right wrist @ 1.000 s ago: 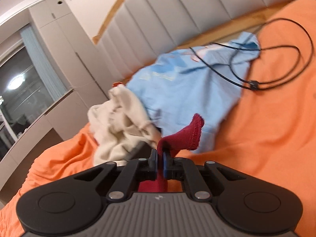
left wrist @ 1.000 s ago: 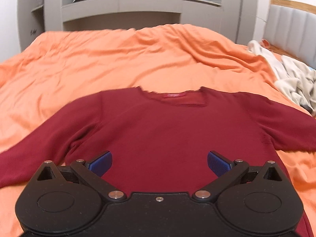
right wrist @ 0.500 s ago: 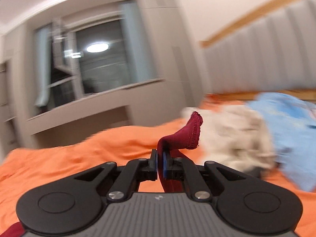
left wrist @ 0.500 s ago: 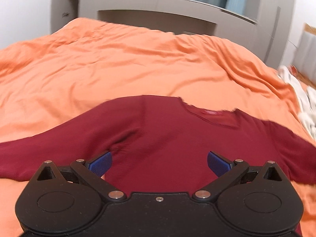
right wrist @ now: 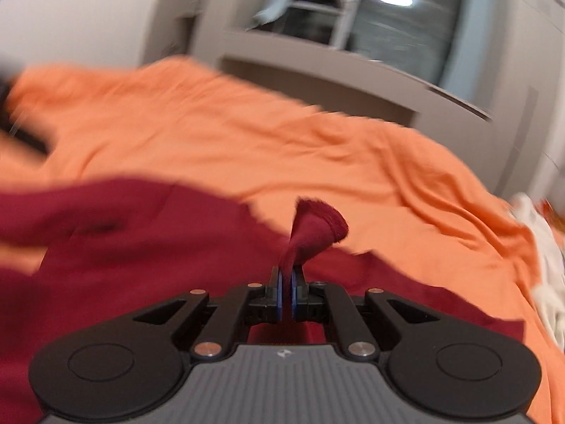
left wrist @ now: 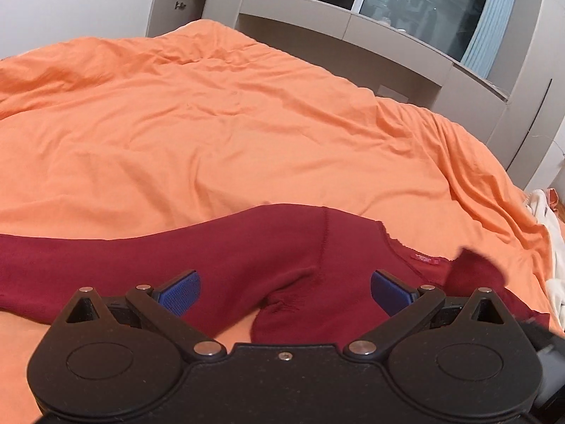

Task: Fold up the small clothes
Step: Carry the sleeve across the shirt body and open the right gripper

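A dark red long-sleeved top (left wrist: pixel 268 261) lies flat on the orange bedspread (left wrist: pixel 212 134), neck label away from me. My left gripper (left wrist: pixel 285 288) is open and empty, hovering over the top's left armpit, its left sleeve (left wrist: pixel 70 265) stretching off to the left. My right gripper (right wrist: pixel 286 291) is shut on the cuff of the right sleeve (right wrist: pixel 314 226), held above the top's body (right wrist: pixel 141 240). That raised cuff also shows blurred in the left wrist view (left wrist: pixel 473 272).
A cream garment (left wrist: pixel 554 247) lies at the bed's right edge, also in the right wrist view (right wrist: pixel 543 265). Grey cabinets and a dark window (left wrist: pixel 416 7) stand behind the bed. The right wrist view is motion-blurred.
My right gripper has swung left with the sleeve cuff, from over the pile near the headboard to above the top's body. My left gripper has shifted left, toward the left armpit.
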{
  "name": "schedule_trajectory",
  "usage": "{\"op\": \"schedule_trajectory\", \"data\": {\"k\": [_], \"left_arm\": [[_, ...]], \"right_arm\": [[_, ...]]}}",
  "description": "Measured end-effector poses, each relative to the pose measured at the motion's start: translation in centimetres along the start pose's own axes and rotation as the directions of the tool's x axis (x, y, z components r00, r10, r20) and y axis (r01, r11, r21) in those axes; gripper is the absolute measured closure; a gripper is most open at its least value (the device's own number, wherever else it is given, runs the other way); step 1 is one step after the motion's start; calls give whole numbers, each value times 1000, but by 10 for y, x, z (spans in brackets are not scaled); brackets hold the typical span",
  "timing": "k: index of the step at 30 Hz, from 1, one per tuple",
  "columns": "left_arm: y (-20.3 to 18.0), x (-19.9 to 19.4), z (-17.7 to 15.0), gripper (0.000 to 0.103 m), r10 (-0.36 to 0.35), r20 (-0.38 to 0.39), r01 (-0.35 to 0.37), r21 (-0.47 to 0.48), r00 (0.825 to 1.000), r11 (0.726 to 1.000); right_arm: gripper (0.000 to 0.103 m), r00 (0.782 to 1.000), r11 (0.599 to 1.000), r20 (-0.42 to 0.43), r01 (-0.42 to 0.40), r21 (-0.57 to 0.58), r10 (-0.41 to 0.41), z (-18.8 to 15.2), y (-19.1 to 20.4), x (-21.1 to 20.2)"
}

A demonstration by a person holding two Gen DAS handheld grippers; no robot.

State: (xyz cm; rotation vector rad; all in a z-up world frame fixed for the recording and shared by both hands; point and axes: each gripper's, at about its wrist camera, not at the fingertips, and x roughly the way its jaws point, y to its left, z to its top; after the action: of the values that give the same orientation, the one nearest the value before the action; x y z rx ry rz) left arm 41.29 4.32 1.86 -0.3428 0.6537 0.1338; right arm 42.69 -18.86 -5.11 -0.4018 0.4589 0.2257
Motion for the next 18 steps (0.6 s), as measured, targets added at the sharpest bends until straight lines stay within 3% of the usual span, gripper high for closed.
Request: {"op": "schedule_trajectory", "data": {"k": [4,9,11,12,13,15,18], "left_arm": [[3,3,0,1,-3,-12,3,-5,1000,1000],[1,7,-3,1,-45,-36,44,-14,998,999],[-1,9,-4,1,-54,-38,54,-6,998,999],[-3,11,-4,1,-60,-40,60,-1,997,998],[-4,12,-6,1,-68,-42,68,4,997,998],[-8,14,-8,1,-82,-47,83,13,996,996],[-16,20,-12,1,-101,-55,103,41,993,994]], "right_arm": [[98,998,995,-10,-60,-78,59,-3,32,-9],[92,988,983,-44,-150,-105,146,-5,40,-15],[78,977,975,-64,-210,-69,205,-7,36,-22],[59,972,972,-70,-229,-48,226,-8,32,-28],[47,968,969,-69,-246,-33,243,-8,26,-33],[41,961,963,-62,-269,-13,268,-14,14,-50],[20,965,966,-47,-256,41,258,-27,-12,-76]]}}
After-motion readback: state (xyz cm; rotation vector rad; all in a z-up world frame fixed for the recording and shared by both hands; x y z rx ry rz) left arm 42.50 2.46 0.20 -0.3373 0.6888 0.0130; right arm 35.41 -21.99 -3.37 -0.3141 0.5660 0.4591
